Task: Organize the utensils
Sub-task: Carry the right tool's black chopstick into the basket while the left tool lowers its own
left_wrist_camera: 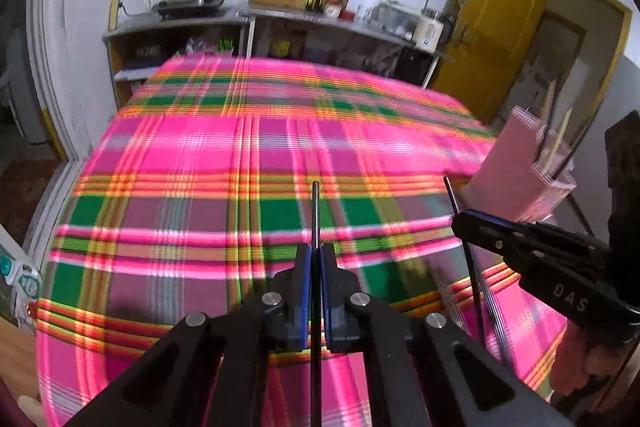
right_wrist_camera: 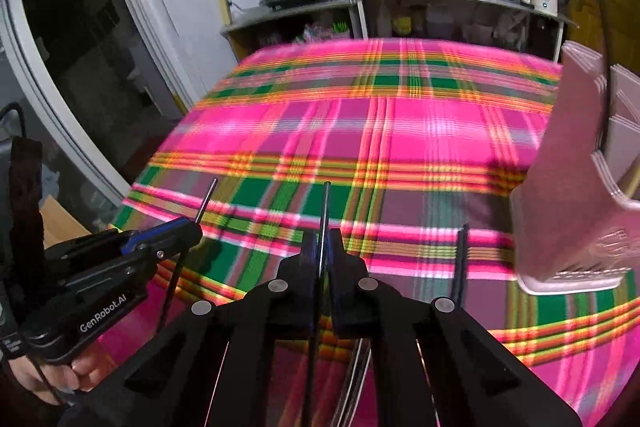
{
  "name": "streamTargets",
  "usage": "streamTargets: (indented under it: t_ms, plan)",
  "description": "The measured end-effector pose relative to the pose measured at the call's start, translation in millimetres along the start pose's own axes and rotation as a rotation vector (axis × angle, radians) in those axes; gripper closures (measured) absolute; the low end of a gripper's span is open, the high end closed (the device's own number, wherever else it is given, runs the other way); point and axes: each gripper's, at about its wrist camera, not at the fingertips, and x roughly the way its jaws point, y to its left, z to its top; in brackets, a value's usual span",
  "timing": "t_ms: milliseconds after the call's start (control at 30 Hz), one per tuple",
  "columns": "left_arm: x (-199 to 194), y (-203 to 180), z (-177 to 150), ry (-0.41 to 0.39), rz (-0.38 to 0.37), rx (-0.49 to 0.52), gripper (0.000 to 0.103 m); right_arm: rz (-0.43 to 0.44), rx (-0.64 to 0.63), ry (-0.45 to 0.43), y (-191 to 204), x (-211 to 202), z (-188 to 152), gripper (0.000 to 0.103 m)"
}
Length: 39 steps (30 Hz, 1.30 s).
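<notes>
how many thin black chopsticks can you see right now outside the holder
3. One thin black chopstick is clamped in the left gripper, one in the right gripper, and one lies on the plaid cloth beside the pink holder. Others may be hidden.

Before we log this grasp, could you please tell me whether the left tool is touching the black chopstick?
Touching. In the left wrist view, the left tool is shut on the black chopstick, its blue pads pressed against either side of the stick, which pokes out beyond the fingertips.
</notes>
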Motion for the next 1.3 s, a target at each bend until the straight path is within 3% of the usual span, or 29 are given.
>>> streamTargets:
  t_ms: [267, 533, 1300]
  plan:
    - [-61, -14, 17, -0.105, -0.046, 0.011, 0.099, 0.007, -0.021, -0.121, 13, -66, 11, 0.098]
    - [-98, -30, 24, -0.146, -0.071, 0.037, 0.099, -0.002, -0.032, -0.199, 20, -112, 13, 0.098]
    - [-115, -107, 42, -0.119, -0.226, 0.113, 0.099, -0.084, 0.045, -0.306, -18, -209, -10, 0.098]
